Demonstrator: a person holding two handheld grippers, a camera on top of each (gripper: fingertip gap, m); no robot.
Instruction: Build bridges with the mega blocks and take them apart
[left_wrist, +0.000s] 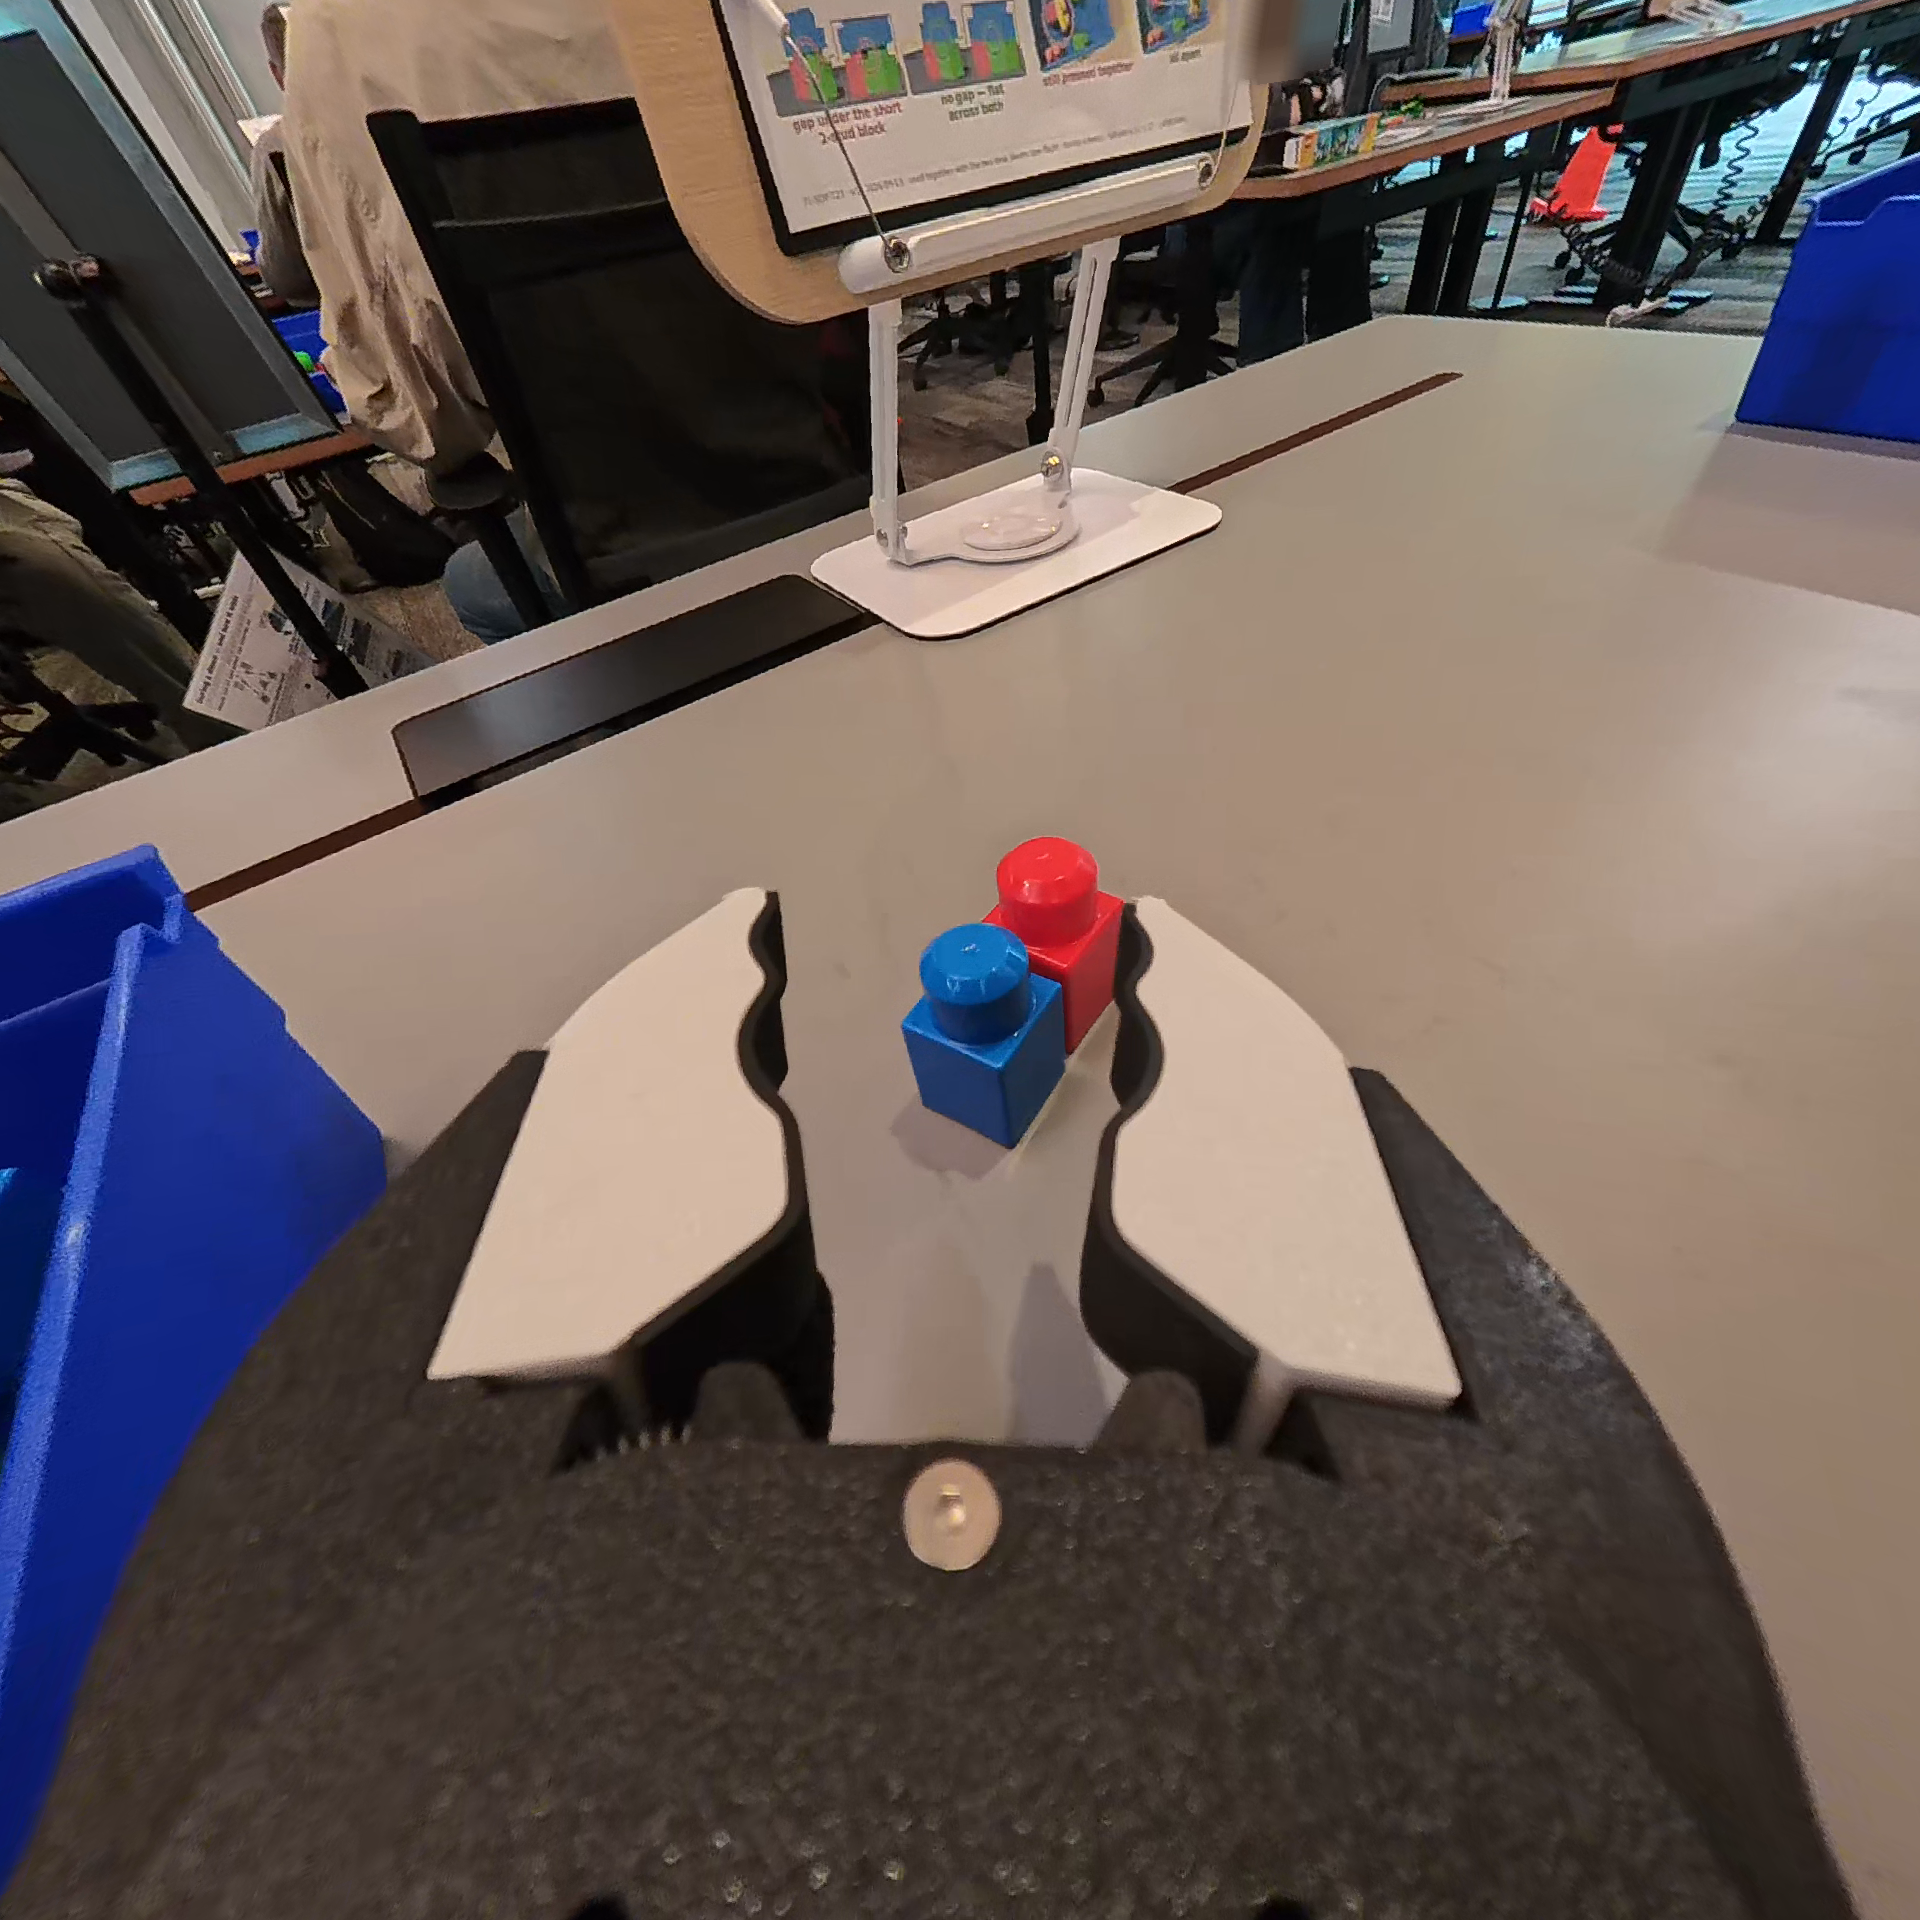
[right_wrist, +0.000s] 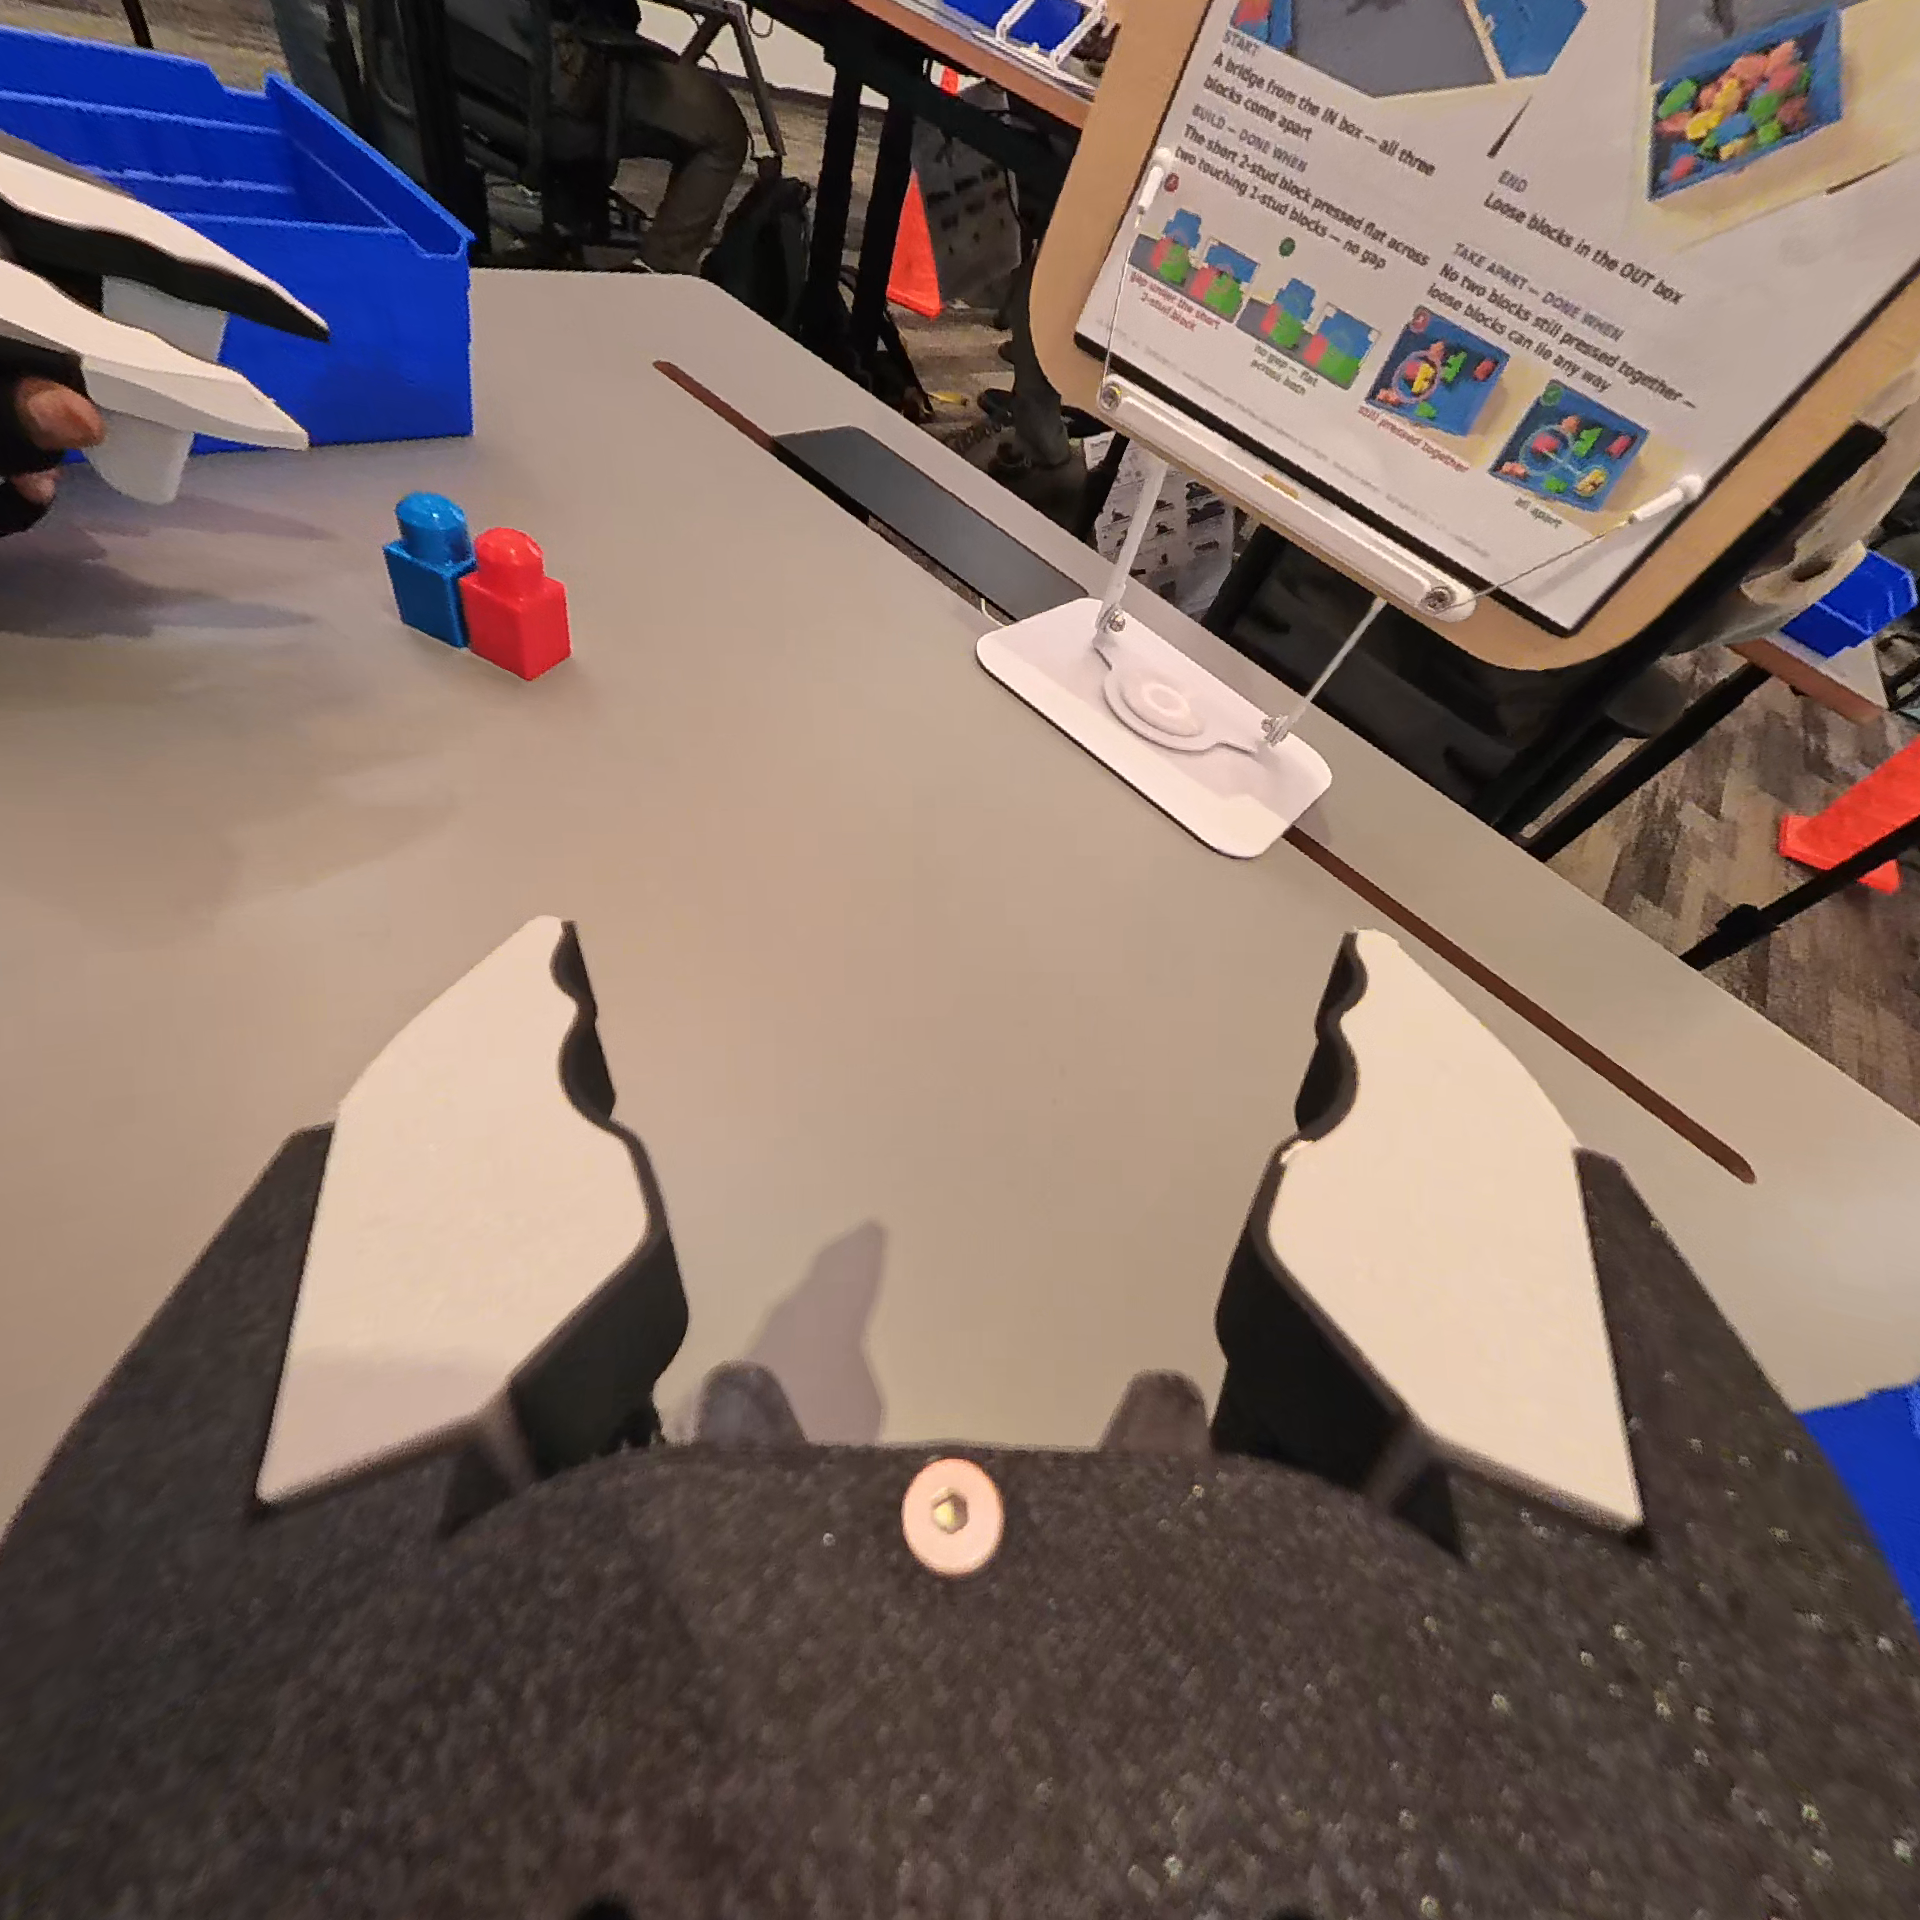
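A blue one-stud block (left_wrist: 982, 1049) and a red one-stud block (left_wrist: 1060, 935) stand upright on the grey table (left_wrist: 1455, 831), side by side and touching. My left gripper (left_wrist: 953, 906) is open; in its own view the two blocks show between its fingers. In the right wrist view the left gripper (right_wrist: 307, 384) hangs raised, left of the blue block (right_wrist: 426, 571) and the red block (right_wrist: 516, 608), apart from them. My right gripper (right_wrist: 961, 935) is open and empty over bare table, well to the near right of the blocks.
A blue bin (left_wrist: 156, 1143) stands close to my left gripper's left side, also seen in the right wrist view (right_wrist: 312, 239). Another blue bin (left_wrist: 1849, 312) is at the far right. An instruction board on a white stand (right_wrist: 1153, 717) sits at the table's far edge beside a black slot (right_wrist: 914, 520). A person (left_wrist: 416, 208) sits beyond the table.
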